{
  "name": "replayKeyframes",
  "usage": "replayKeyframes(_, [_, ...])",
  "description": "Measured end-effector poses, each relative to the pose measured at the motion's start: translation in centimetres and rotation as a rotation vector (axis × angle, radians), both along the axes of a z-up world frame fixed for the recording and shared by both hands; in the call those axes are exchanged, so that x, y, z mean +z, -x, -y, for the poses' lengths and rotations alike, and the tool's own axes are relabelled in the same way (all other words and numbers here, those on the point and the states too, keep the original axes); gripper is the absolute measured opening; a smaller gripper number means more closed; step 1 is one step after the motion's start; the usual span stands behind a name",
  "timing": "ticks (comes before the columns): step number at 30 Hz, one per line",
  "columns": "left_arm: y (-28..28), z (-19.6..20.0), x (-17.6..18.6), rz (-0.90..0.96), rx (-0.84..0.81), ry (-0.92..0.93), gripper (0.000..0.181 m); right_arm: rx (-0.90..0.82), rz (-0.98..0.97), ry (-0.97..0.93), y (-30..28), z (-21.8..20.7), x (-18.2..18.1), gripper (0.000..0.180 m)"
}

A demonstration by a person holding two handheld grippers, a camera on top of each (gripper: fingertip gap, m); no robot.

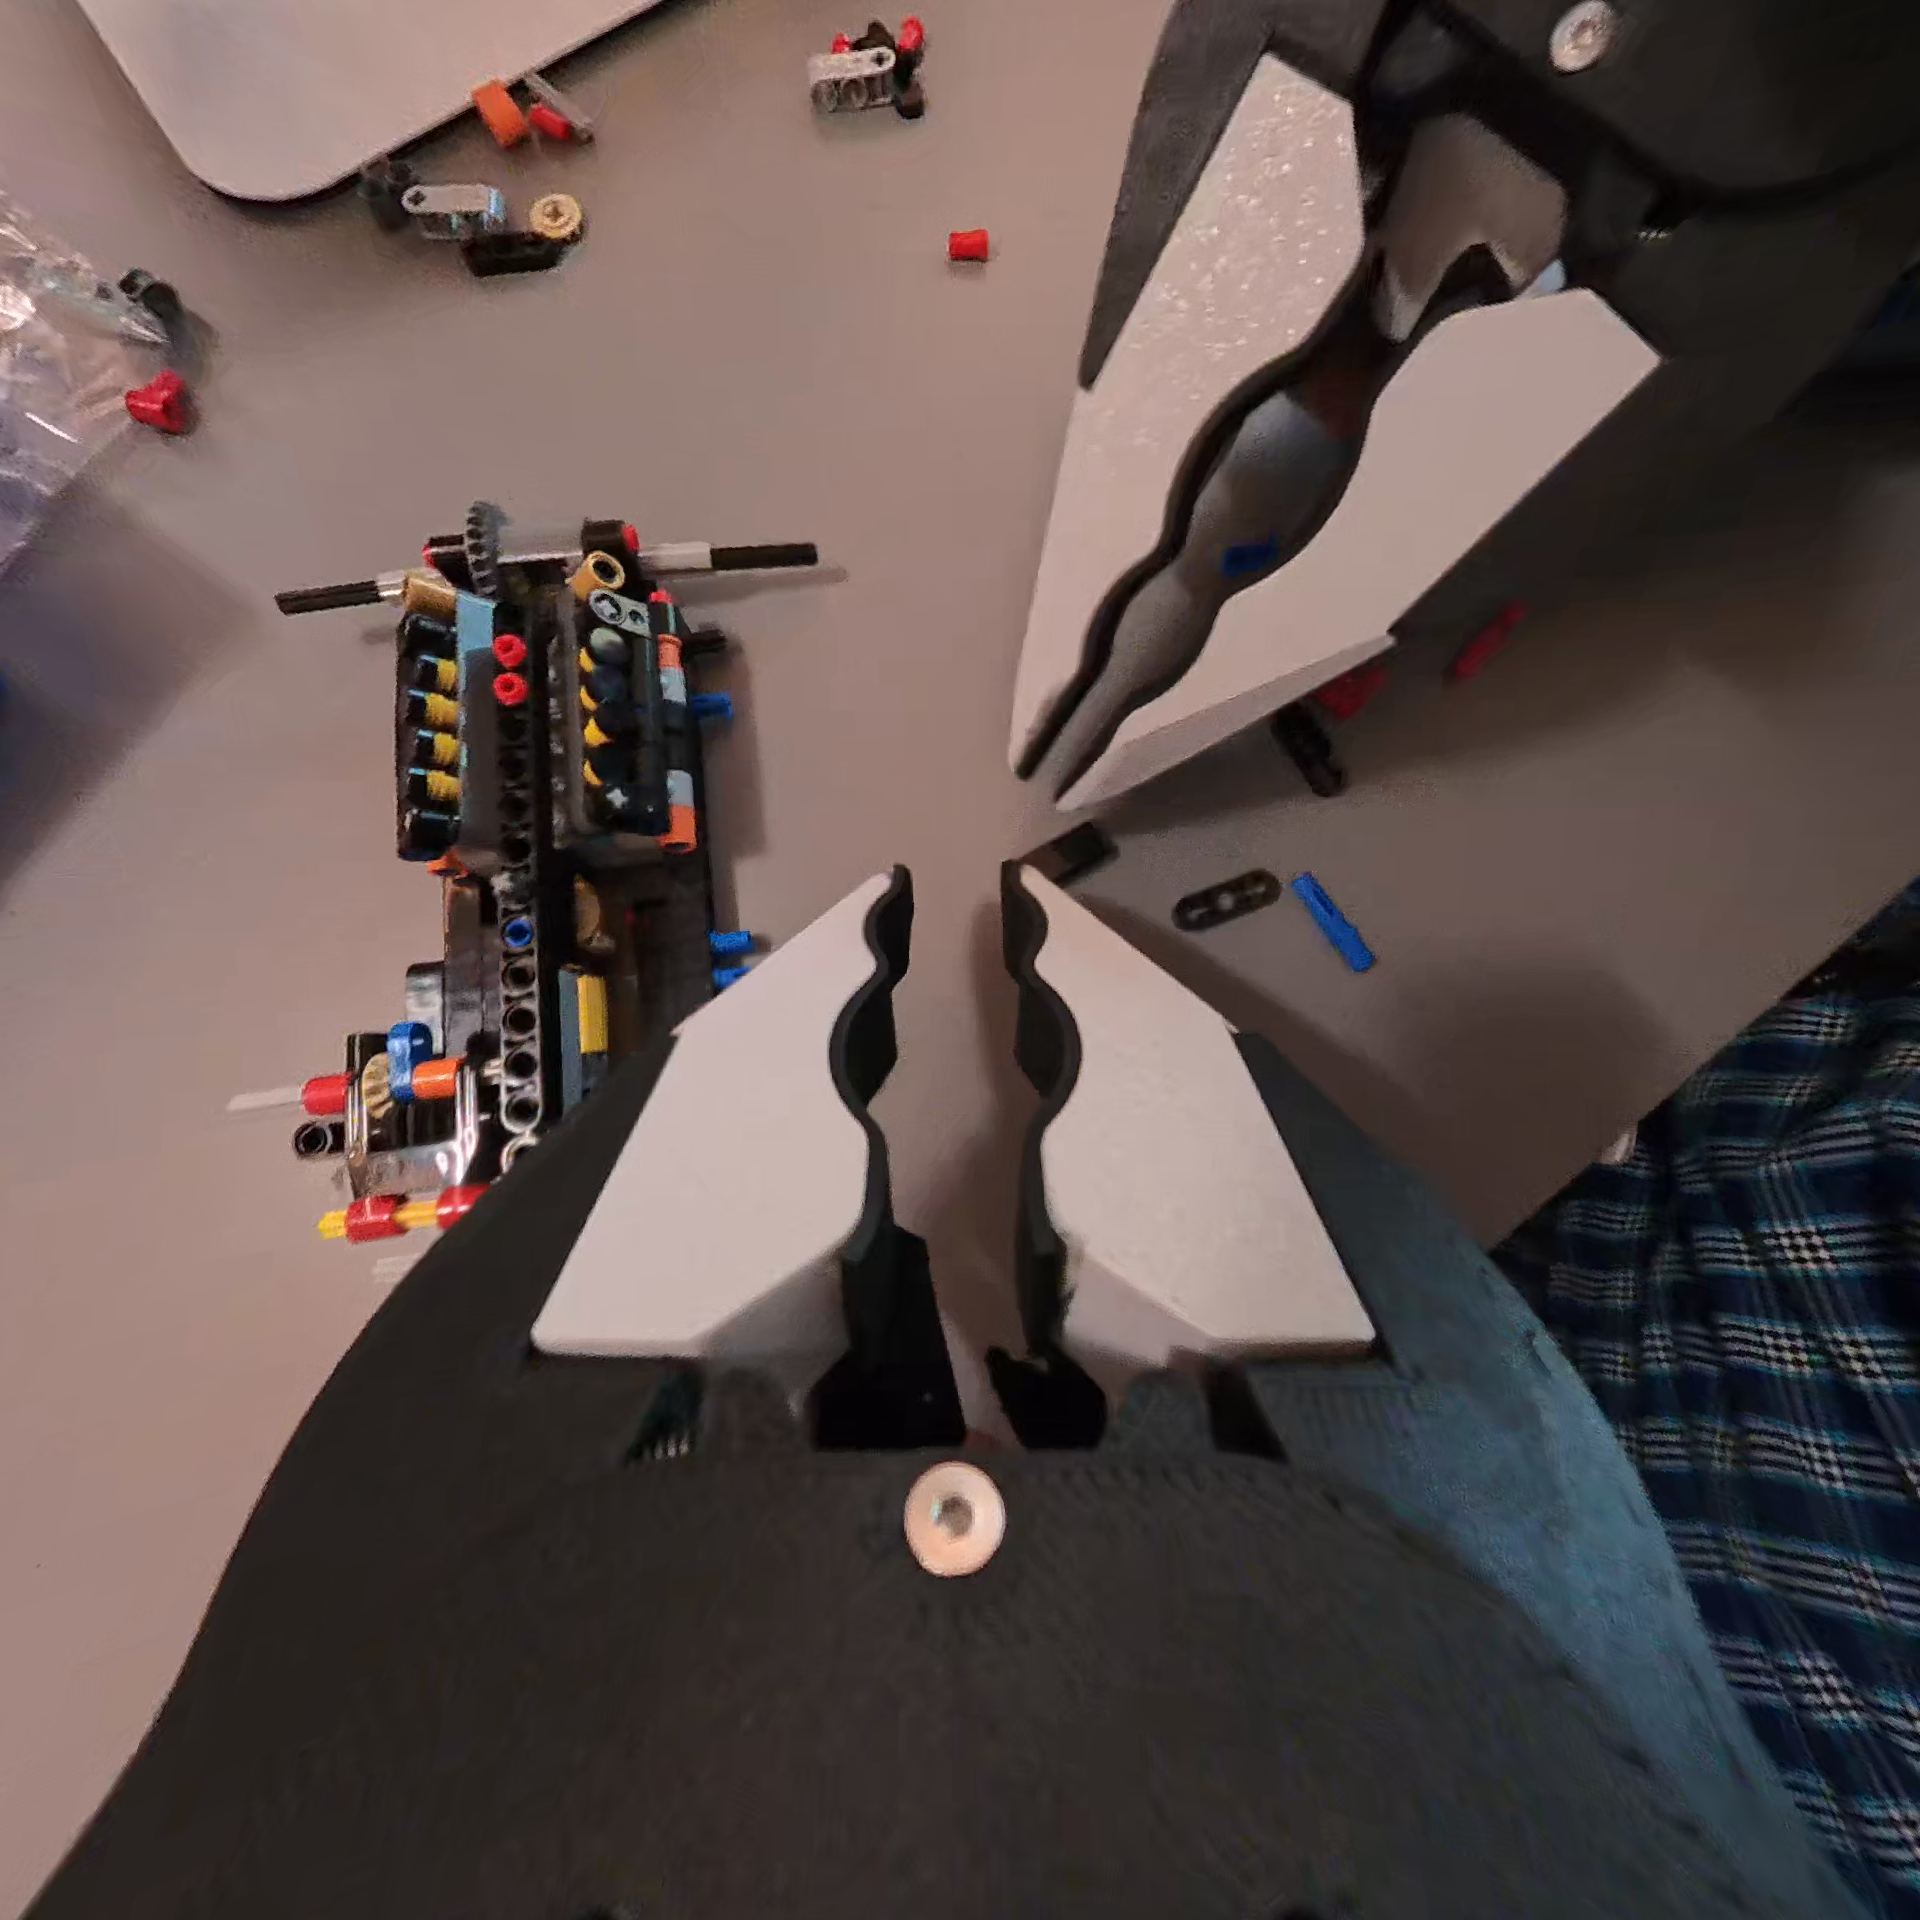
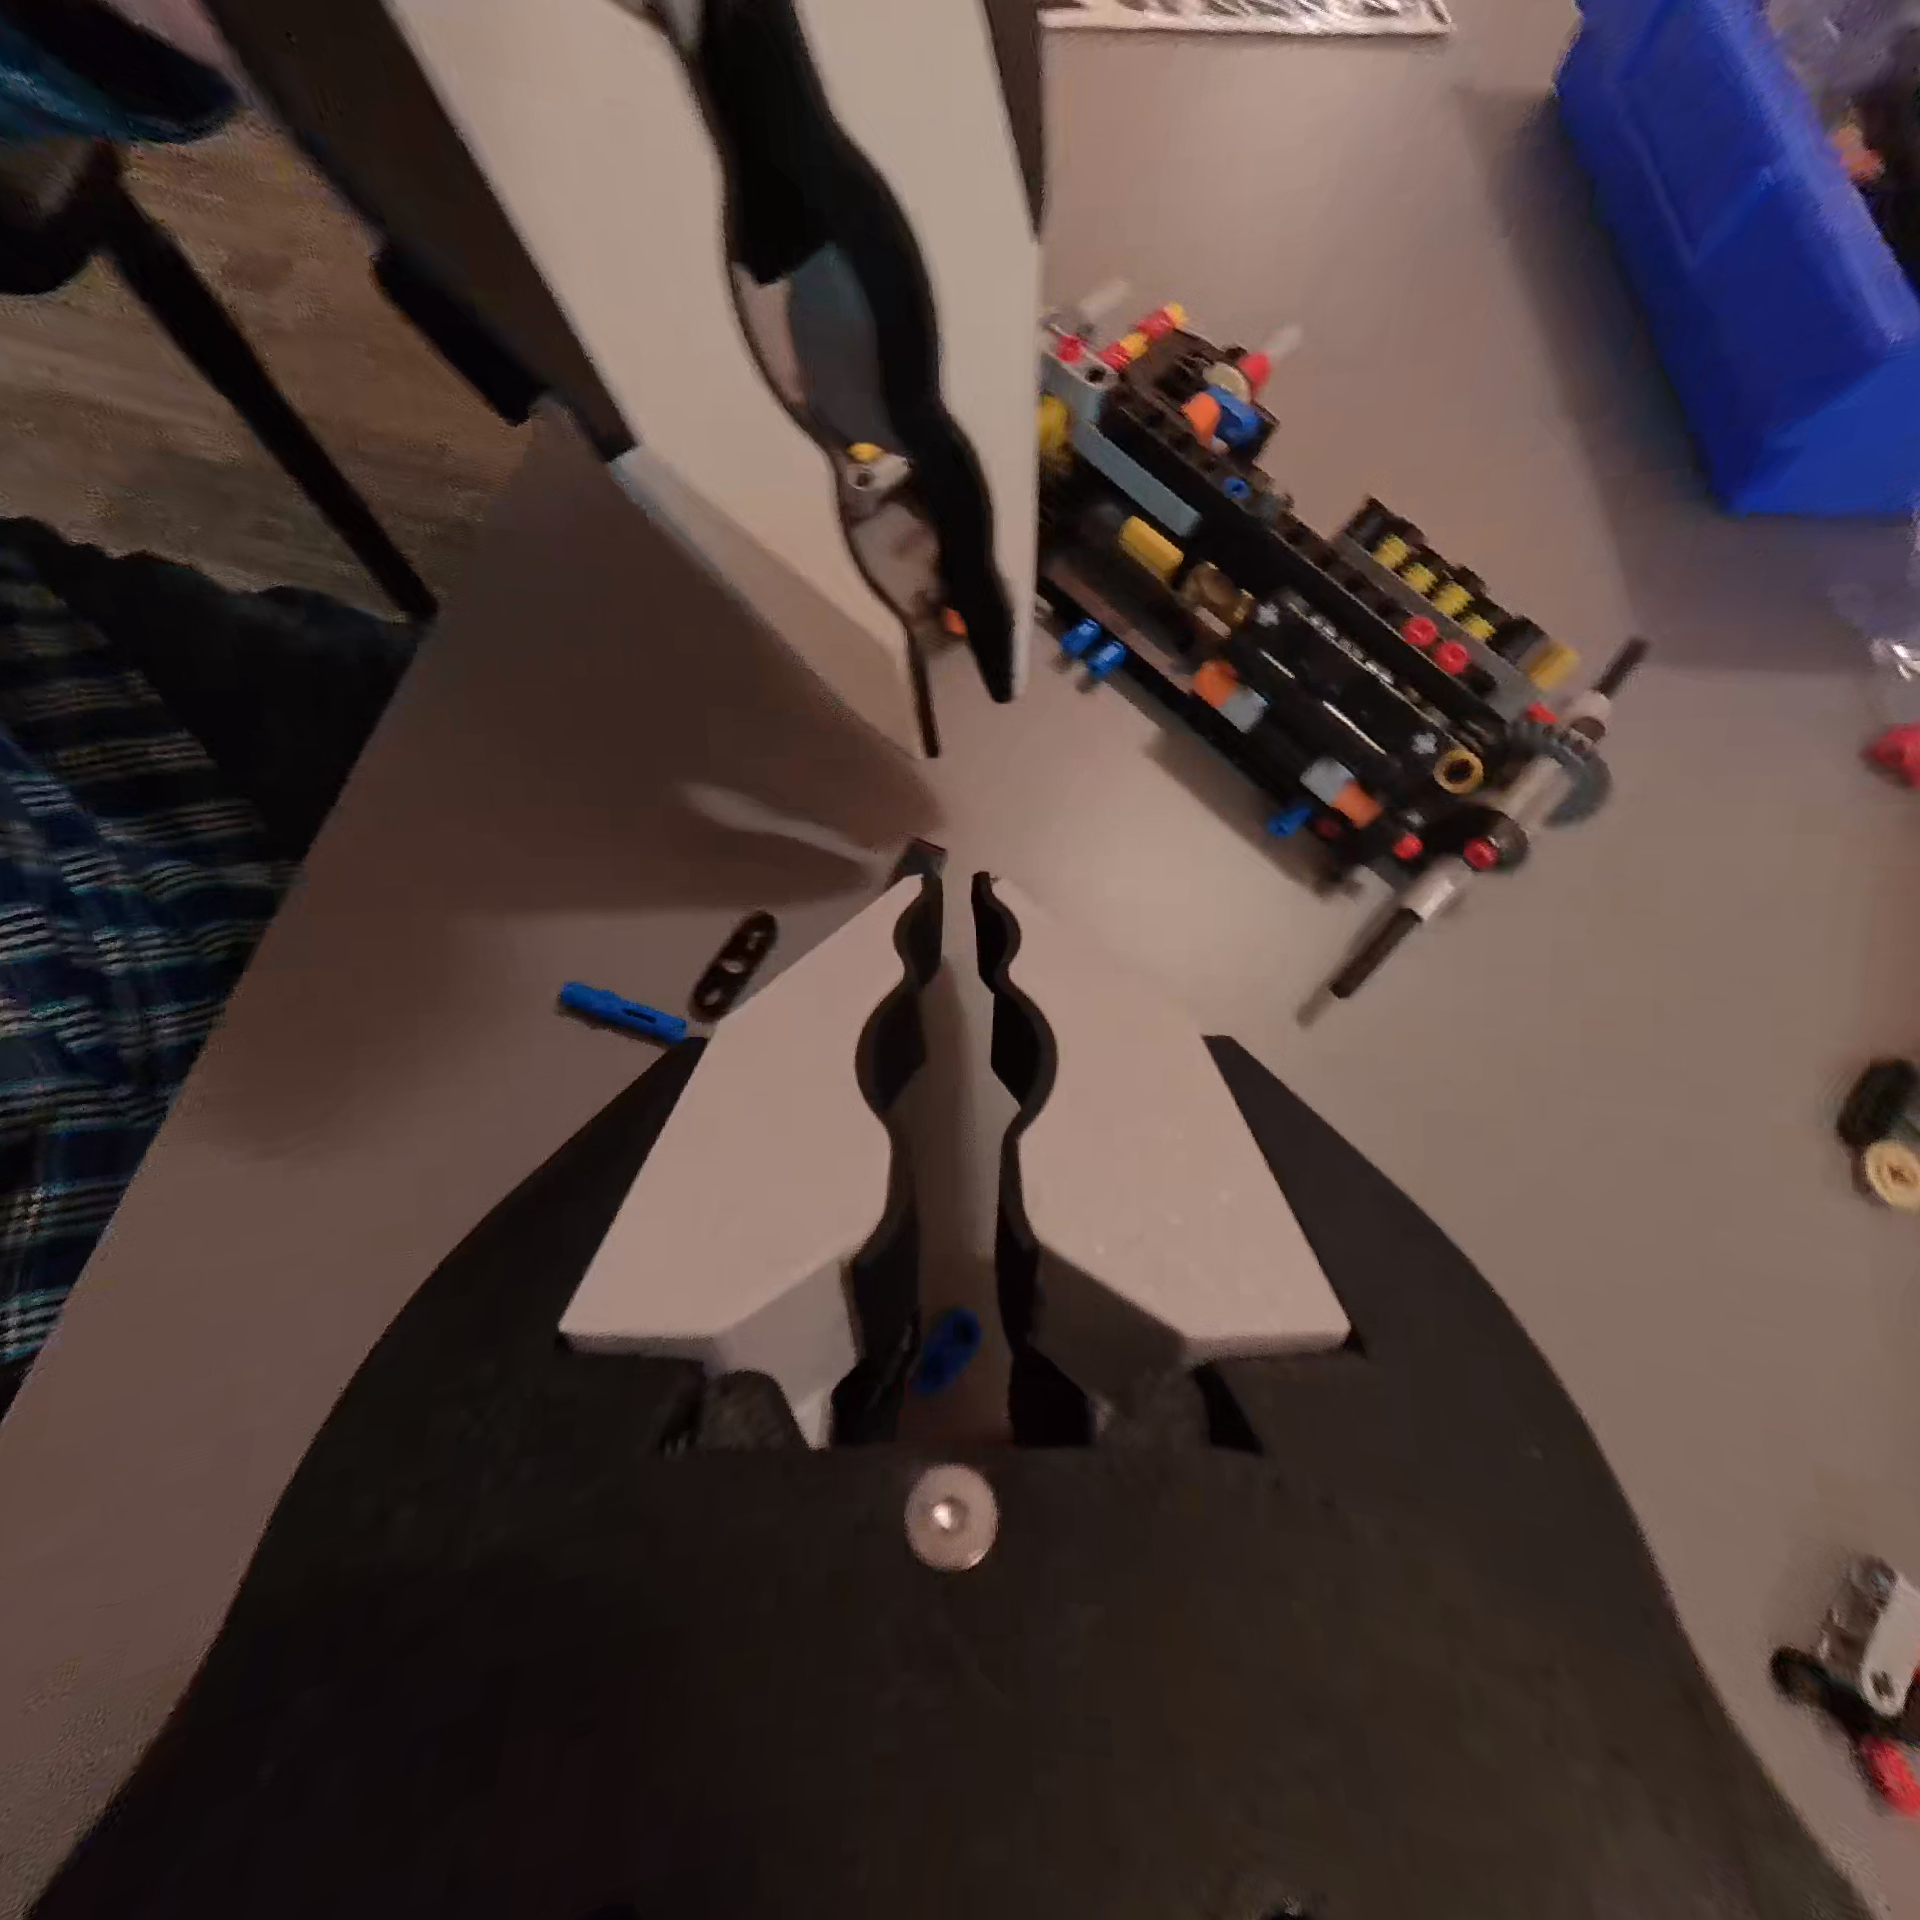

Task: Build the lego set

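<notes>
Lego chassis (image 1: 540, 831), half built and long, lies flat on the grey tabletop (image 1: 883, 520) to the left of my left hand-held gripper (image 1: 956, 883), its axle sticking out at the far end. I judge it lies on its broad side so that it won't roll while I fetch parts.

My left hand-held gripper hovers with a narrow gap between its tips and nothing in it. My right hand-held gripper (image 2: 956, 883) has its tips almost together and pinches nothing at the tips; a small blue piece (image 2: 945, 1351) sits deep down between its fingers, and I cannot tell whether it is gripped or merely lodged. The two tools point at each other, tips near, just above the tabletop. That reads to me as lining up for a hand-over or a pick.

Close by lie a blue pin (image 2: 621, 1013) and a short black link (image 2: 736, 964), side by side and near the table edge, within easy reach. More loose parts are scattered farther off: a red bush (image 1: 967, 245) and small sub-assemblies (image 1: 868, 73).

A blue bin (image 2: 1756, 270) stands at the far side and a clear plastic bag (image 1: 52, 343) lies on the tabletop. Beyond the table edge I see plaid cloth (image 1: 1766, 1351) and floor.
</notes>
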State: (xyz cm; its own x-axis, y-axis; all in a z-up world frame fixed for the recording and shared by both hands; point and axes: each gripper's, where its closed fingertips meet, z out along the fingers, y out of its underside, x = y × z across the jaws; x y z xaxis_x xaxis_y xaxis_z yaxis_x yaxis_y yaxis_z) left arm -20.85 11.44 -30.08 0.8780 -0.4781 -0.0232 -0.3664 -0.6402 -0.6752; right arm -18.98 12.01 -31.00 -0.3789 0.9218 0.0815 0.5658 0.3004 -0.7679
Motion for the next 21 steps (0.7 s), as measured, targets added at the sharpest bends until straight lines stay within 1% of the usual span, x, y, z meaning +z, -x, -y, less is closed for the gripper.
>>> replayKeyframes(1, [-0.1, -0.1, -0.2, -0.006, -0.005, 0.008, 0.015, -0.008, 0.014, 0.015, -0.1, 0.0, -0.2, 0.006])
replayKeyframes(3, [-0.1, -0.1, -0.3, -0.013, -0.008, 0.012, 0.015, -0.01, 0.036, 0.044, -0.2, 0.3, -0.6, 0.015])
replayKeyframes(4, [-0.1, -0.1, -0.2, -0.01, -0.008, 0.008, 0.015, -0.001, 0.04, 0.045, -0.2, 0.5, -0.7, 0.015])
replayKeyframes(6, [0.5, 0.2, 0.0, -0.01, 0.012, 0.001, 0.015, 0.015, 0.052, 0.045, -0.2, 0.9, -1.1, 0.014])
replayKeyframes(8, [1.3, 0.5, 0.1, -0.014, 0.034, 0.001, 0.016, 0.034, 0.054, 0.021, 0.1, 1.0, -1.3, 0.005])
replayKeyframes(15, [1.4, 1.2, 0.2, -0.038, 0.013, -0.018, 0.018, 0.199, 0.095, -0.064, 1.9, 0.9, -1.5, 0.005])
replayKeyframes(17, [2.3, 1.3, 0.8, -0.035, 0.029, -0.039, 0.018, 0.205, 0.088, -0.086, 2.5, 0.4, -1.2, 0.019])
replayKeyframes(21, [5.6, 1.5, 2.5, -0.051, 0.092, -0.084, 0.024, 0.174, 0.074, -0.089, 2.1, -0.3, -0.6, 0.021])
